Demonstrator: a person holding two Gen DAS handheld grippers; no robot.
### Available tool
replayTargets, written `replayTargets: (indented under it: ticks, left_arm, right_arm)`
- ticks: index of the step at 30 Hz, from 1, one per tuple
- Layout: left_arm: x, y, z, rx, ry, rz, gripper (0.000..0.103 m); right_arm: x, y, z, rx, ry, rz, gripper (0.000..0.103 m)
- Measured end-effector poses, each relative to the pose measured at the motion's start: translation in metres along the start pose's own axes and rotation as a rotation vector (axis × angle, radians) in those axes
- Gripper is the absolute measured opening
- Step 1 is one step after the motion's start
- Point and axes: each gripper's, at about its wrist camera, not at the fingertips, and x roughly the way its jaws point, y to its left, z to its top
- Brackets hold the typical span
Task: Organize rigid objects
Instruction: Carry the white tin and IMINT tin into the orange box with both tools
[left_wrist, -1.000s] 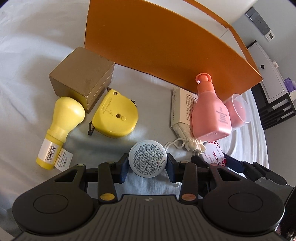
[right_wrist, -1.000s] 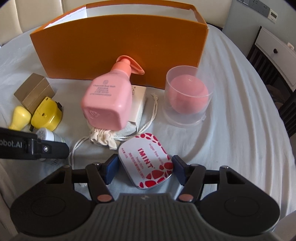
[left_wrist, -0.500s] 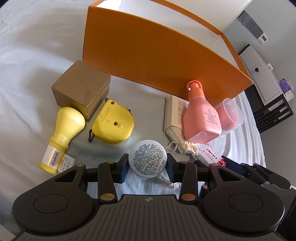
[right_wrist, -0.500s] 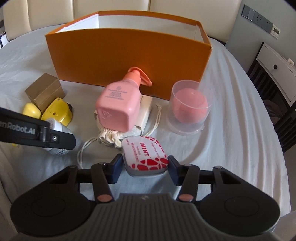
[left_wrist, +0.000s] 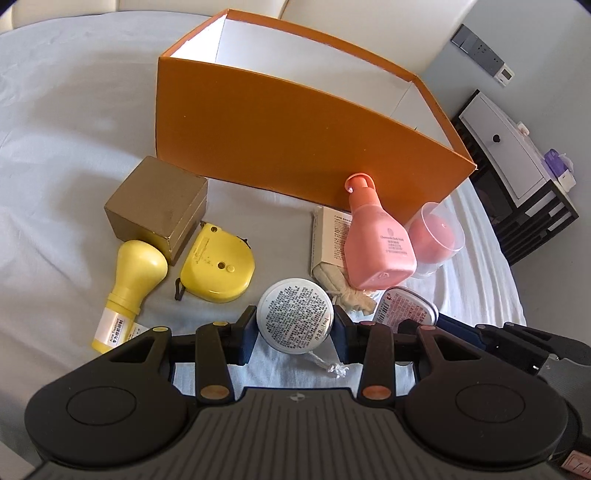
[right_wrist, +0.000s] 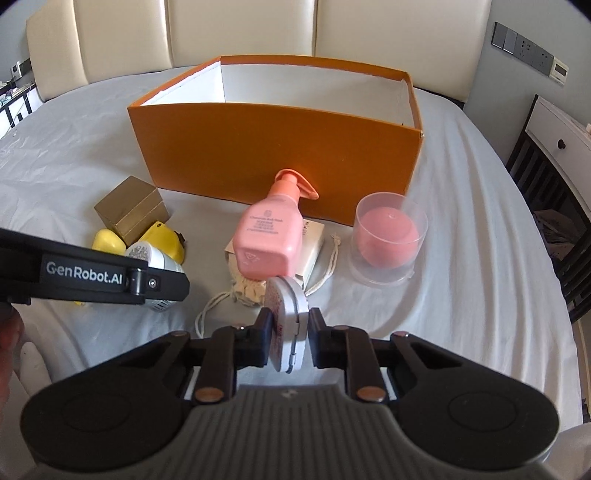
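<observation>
My left gripper (left_wrist: 294, 325) is shut on a round white jar (left_wrist: 294, 318), held above the cloth with its printed base facing the camera. My right gripper (right_wrist: 289, 328) is shut on a red-and-white mint tin (right_wrist: 287, 326), which stands on edge between the pads. The tin (left_wrist: 404, 308) also shows at the right of the left wrist view. An open orange box (right_wrist: 280, 155) with a white inside stands behind the objects. In the right wrist view the left gripper's black arm (right_wrist: 92, 275) crosses the left side, with the jar (right_wrist: 155, 260) behind it.
On the grey cloth lie a pink pump bottle (right_wrist: 269, 240) on a white carton (right_wrist: 314, 247) and drawstring pouch (right_wrist: 247, 288), a clear cup with a pink ball (right_wrist: 388, 240), a brown cube box (left_wrist: 157, 210), a yellow tape measure (left_wrist: 216, 264) and a yellow bulb-shaped bottle (left_wrist: 131, 280). Chairs (right_wrist: 236, 33) stand behind.
My right gripper has closed on the mint tin, which tipped from flat onto its edge and rose off the cloth. Both grippers have risen, so the box's open top now shows.
</observation>
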Motion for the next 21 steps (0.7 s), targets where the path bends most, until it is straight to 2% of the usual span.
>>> replayTargets:
  ticks: [11,21]
  left_arm:
    - [-0.011,0.002,0.003,-0.009,-0.042,0.0,0.046]
    - [-0.035,-0.013,0.03,0.033,-0.127,-0.012,0.046]
  right_arm:
    - [-0.03,0.001,0.017,-0.013,-0.09,0.027,0.016]
    - [-0.046,0.002,0.043,-0.036,-0.168,0.042,0.016]
